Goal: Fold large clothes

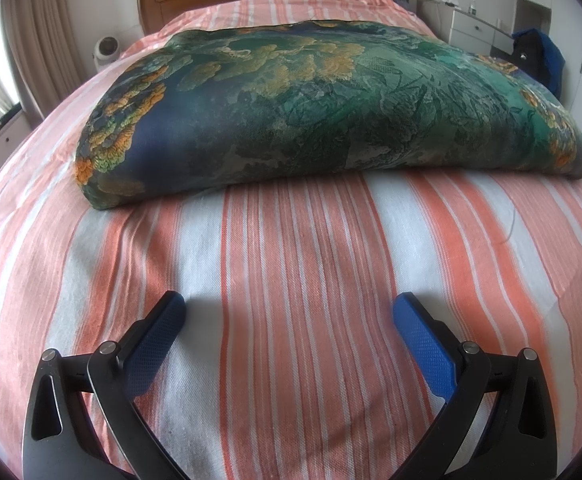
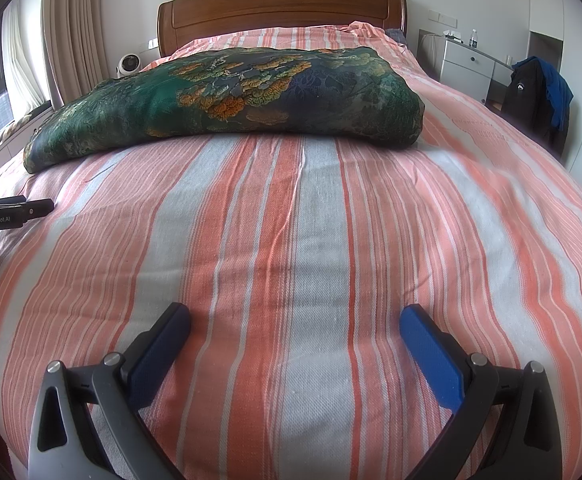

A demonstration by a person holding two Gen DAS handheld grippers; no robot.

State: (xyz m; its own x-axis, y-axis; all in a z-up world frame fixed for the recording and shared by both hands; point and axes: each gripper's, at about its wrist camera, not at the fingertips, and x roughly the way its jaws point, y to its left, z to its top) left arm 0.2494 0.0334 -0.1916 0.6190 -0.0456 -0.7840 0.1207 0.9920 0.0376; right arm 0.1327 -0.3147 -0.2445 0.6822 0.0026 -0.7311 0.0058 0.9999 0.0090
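Note:
A large green and navy cloth with orange flower print (image 1: 311,96) lies folded in a wide flat bundle across the middle of the bed; it also shows in the right wrist view (image 2: 243,92). My left gripper (image 1: 289,308) is open and empty, low over the striped sheet, well short of the cloth's near edge. My right gripper (image 2: 295,318) is open and empty, also over bare sheet in front of the cloth. The left gripper's black body (image 2: 11,212) shows at the left edge of the right wrist view.
The bed has an orange and white striped sheet (image 1: 291,248) and a wooden headboard (image 2: 283,8). A small white fan (image 2: 128,65) and curtains stand at the left. A white drawer unit (image 2: 467,64) and a dark bag with blue clothing (image 2: 539,92) stand at the right.

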